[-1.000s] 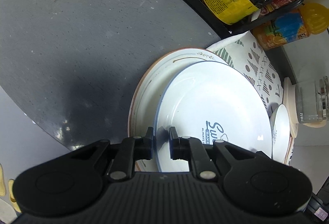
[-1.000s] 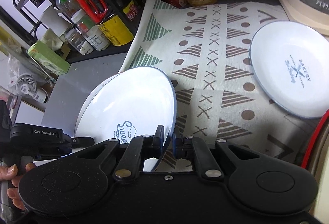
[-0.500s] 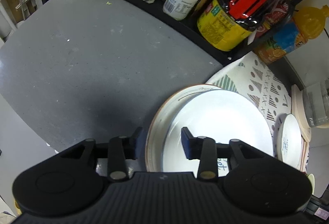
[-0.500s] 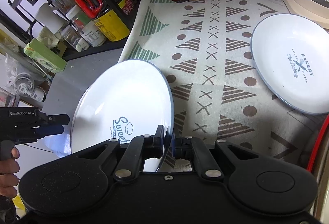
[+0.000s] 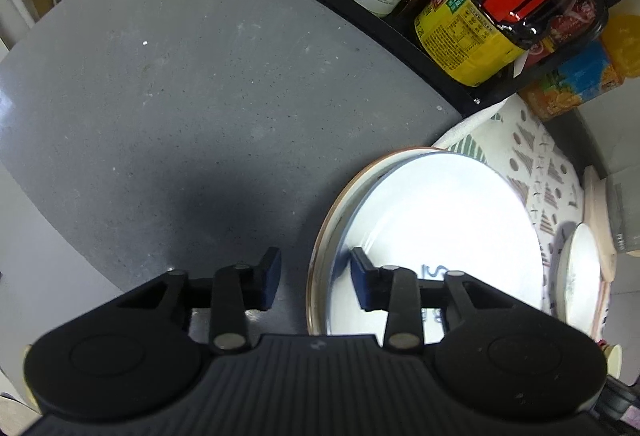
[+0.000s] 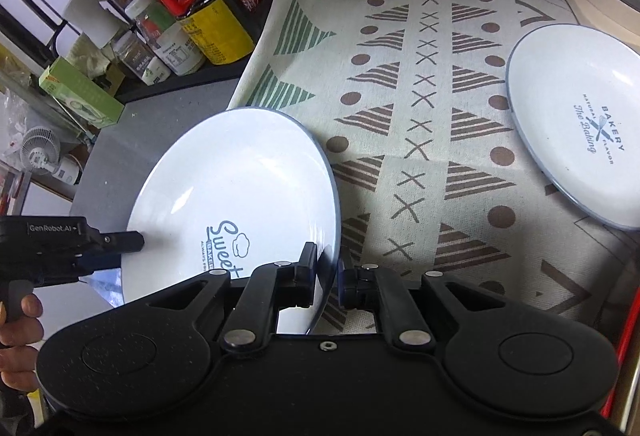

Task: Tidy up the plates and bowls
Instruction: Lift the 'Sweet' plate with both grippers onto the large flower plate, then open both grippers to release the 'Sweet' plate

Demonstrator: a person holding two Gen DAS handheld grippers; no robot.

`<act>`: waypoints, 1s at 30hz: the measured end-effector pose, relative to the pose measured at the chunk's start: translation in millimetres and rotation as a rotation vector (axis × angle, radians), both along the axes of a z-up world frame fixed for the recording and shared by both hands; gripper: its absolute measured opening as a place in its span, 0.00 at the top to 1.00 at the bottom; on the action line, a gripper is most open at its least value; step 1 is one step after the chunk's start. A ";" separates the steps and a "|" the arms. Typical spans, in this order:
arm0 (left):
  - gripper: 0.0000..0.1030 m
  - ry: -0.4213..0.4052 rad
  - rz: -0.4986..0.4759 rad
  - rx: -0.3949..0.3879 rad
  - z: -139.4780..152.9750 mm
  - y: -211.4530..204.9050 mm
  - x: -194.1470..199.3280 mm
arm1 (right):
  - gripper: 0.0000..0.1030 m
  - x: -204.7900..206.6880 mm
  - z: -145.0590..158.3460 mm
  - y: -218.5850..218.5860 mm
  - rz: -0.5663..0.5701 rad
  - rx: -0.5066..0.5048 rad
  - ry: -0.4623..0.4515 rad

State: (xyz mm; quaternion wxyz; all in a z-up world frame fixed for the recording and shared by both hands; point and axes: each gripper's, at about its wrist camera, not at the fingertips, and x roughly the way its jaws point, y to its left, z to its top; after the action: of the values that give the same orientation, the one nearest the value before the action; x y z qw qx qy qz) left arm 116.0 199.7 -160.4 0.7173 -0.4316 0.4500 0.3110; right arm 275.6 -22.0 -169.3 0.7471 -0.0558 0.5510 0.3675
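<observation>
Handover of a white "Sweet" plate [image 6: 236,196] is finished on the left side: the left tongs [image 5: 314,278], clamped on the plate's rim a second ago, now stand wide open and have drawn back, their fingers [image 5: 266,278] clear of the rim. The right tongs [image 6: 326,276] remain pinched narrow on the near edge of the same plate and carry it alone, tilted, above the seam where the grey table [image 5: 168,84] meets the patterned cloth [image 6: 420,140]. In the left view the plate hangs just over a larger brown-rimmed plate [image 5: 348,196], which lies on the table at the cloth's edge; whether the two touch cannot be told. A second white plate, marked "Bakery" [image 6: 580,140], lies well apart on the far right of the cloth. With the left side released, the stacking now appears to rest on the right tongs: the likely next step is lowering the plate flat onto the brown-rimmed one, where a one-sided grip risks a slip.
</observation>
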 end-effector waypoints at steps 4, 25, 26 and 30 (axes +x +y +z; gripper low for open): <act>0.81 -0.031 0.004 -0.001 1.1 -0.9 -1.9 | 0.89 -1.1 -3.5 3.0 0.004 -0.012 0.008; 0.43 -0.030 -0.096 0.068 39.2 -9.5 34.9 | 0.24 14.6 60.1 -19.1 -0.051 0.093 -0.083; 0.39 -0.032 -0.105 0.077 41.8 -11.6 38.3 | 0.22 16.3 64.7 -21.5 -0.058 0.100 -0.094; 0.35 -0.047 -0.140 0.085 48.6 -19.7 55.2 | 0.16 24.4 77.5 -31.2 -0.084 0.110 -0.130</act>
State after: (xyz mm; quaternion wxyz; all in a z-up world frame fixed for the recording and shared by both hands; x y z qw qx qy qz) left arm 171.2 180.0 -111.8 0.7653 -0.3755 0.4486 0.2686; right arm 300.0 -53.2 -91.8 0.7982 -0.0154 0.4821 0.3610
